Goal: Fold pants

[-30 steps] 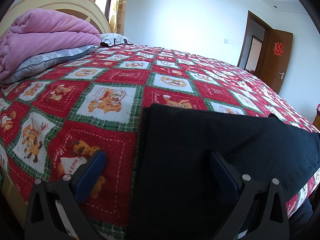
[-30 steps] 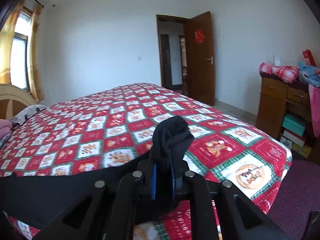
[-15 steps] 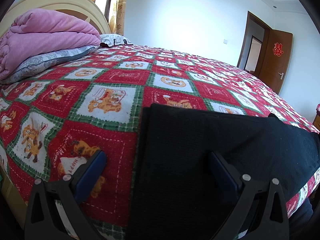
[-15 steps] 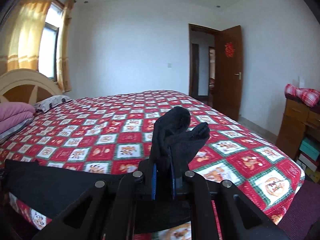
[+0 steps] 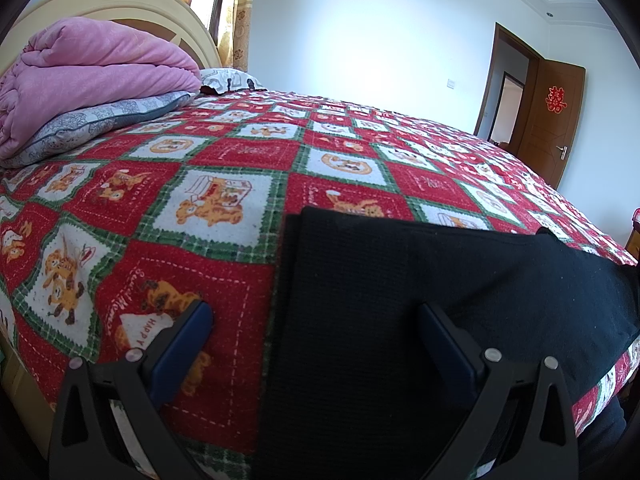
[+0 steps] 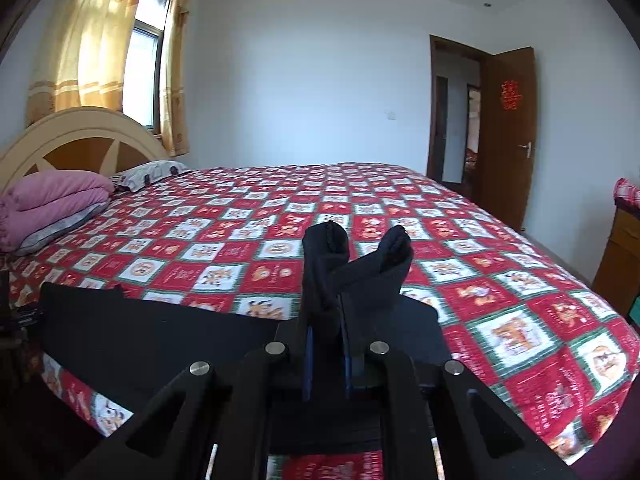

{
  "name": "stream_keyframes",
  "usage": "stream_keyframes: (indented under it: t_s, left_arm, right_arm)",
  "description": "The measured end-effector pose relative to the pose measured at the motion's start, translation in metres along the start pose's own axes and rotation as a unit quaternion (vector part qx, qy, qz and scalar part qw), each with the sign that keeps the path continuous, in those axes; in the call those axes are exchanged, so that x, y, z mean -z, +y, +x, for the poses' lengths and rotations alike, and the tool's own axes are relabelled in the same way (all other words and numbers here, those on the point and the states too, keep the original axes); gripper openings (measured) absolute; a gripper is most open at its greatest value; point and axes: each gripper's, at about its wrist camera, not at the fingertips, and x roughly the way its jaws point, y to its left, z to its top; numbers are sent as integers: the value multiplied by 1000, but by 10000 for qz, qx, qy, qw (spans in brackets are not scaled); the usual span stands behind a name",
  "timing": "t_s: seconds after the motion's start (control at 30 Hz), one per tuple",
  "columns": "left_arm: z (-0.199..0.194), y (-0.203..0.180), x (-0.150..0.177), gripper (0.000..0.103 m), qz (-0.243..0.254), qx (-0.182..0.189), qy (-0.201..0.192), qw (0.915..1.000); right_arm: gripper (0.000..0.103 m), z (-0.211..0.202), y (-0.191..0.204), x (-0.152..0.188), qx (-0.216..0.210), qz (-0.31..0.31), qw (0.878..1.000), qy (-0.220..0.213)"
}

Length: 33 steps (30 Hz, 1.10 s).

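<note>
Pinching a bunched end of the black pants (image 6: pixel 352 268), the right claw (image 6: pixel 326 344) has its two blue-lined fingers (image 6: pixel 307 360) drawn narrow, with dark cloth packed between them. Two rounded lumps of fabric (leg ends, by the look of them) stick up past the fingertips toward 12 and 1 o'clock. From that grip the garment runs down and away toward 9 o'clock, lying flat as a long dark band along the near edge of the bed (image 6: pixel 520 288).

The left claw (image 5: pixel 316 316) stands wide, gripping nothing. Its left finger (image 5: pixel 180 344) sits over the bare quilt (image 5: pixel 224 160), while its right finger sits over the black cloth, so the straight edge of the pants (image 5: pixel 400 300) runs up between the two. In this view the garment fills the lower middle and stretches off toward 3 o'clock, flat on the red, green and white checked quilt printed with little bears.

Farther out, at 10 o'clock in the left wrist view, a folded pink blanket (image 5: pixel 88 68) rests on a grey patterned pillow (image 5: pixel 100 124) against the cream headboard (image 5: pixel 120 4). A brown door (image 6: pixel 508 132) stands open at 2 o'clock in the right wrist view, and yellow curtains (image 6: pixel 96 40) hang by the window at 11 o'clock.
</note>
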Motion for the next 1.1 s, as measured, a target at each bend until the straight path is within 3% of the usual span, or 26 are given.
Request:
stream_keyframes:
  t_s: [0.57, 1.1]
  left_arm:
    - [-1, 0, 1, 103, -2, 4, -9, 10000]
    - [-1, 0, 1, 103, -5, 4, -27, 10000]
  right_arm:
    - [11, 31, 89, 15, -690, -561, 9954, 356]
    - [11, 55, 164, 46, -1076, -1566, 9793, 702]
